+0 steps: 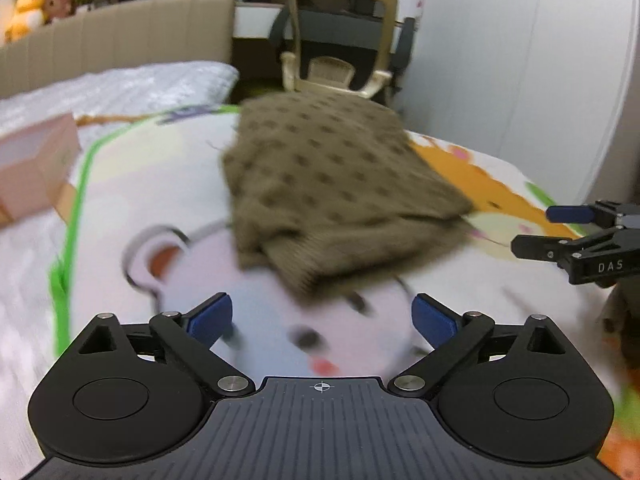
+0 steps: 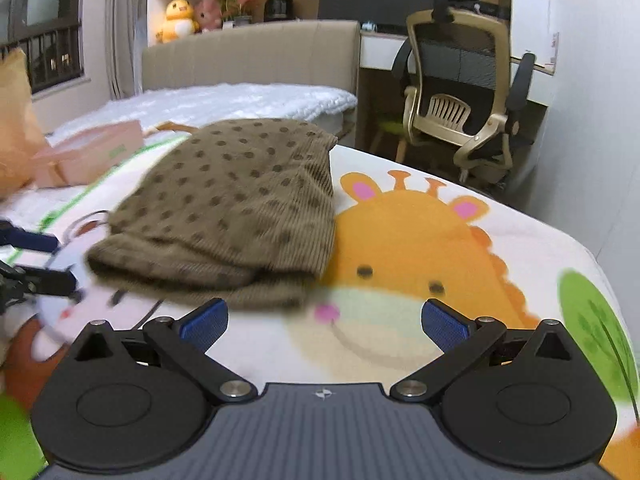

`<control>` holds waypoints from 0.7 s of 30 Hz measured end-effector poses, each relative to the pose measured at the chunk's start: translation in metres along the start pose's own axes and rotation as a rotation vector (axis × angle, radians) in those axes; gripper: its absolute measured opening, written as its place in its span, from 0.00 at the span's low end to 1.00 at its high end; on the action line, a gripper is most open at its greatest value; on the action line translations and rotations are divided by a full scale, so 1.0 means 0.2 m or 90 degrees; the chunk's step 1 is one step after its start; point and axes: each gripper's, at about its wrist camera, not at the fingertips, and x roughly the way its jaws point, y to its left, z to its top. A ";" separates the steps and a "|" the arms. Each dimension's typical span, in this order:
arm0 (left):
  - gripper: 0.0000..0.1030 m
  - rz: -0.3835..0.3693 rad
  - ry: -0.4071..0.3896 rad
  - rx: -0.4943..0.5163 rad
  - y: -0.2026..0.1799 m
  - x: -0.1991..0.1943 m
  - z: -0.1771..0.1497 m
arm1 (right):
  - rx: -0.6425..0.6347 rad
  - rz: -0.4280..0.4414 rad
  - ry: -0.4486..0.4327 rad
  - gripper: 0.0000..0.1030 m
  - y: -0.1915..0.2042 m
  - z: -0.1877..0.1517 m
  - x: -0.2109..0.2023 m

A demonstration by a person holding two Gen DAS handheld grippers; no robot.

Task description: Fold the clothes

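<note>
A folded brown knit garment (image 1: 336,184) with dark dots lies on a cartoon-printed bedspread (image 1: 168,184). In the right wrist view the same garment (image 2: 236,212) rests beside an orange giraffe print. My left gripper (image 1: 322,316) is open just short of the garment's near ribbed hem, with nothing between its blue pads (image 1: 212,316). My right gripper (image 2: 324,320) is open too, empty, over the giraffe print near the garment's right corner. Each gripper shows at the edge of the other's view: the right gripper (image 1: 536,232) and the left gripper (image 2: 60,264).
A pink box (image 1: 36,168) sits on the bed to the left, also the pink box (image 2: 92,152). A beige headboard (image 2: 252,56) with plush toys behind it stands at the back. An office chair (image 2: 468,92) is past the bed's far right edge, beside a white wall.
</note>
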 end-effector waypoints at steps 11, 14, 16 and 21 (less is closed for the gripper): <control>1.00 0.096 -0.037 0.027 -0.32 -0.11 -0.26 | -0.027 -0.046 0.004 1.00 0.02 -0.28 -0.20; 1.00 0.094 -0.019 0.011 -0.30 -0.09 -0.26 | -0.049 -0.024 0.030 1.00 0.06 -0.29 -0.15; 1.00 0.095 -0.003 0.001 -0.29 -0.08 -0.26 | -0.040 -0.017 0.038 1.00 0.06 -0.28 -0.14; 1.00 0.098 -0.003 0.000 -0.29 -0.08 -0.27 | 0.012 0.010 0.054 1.00 0.01 -0.29 -0.13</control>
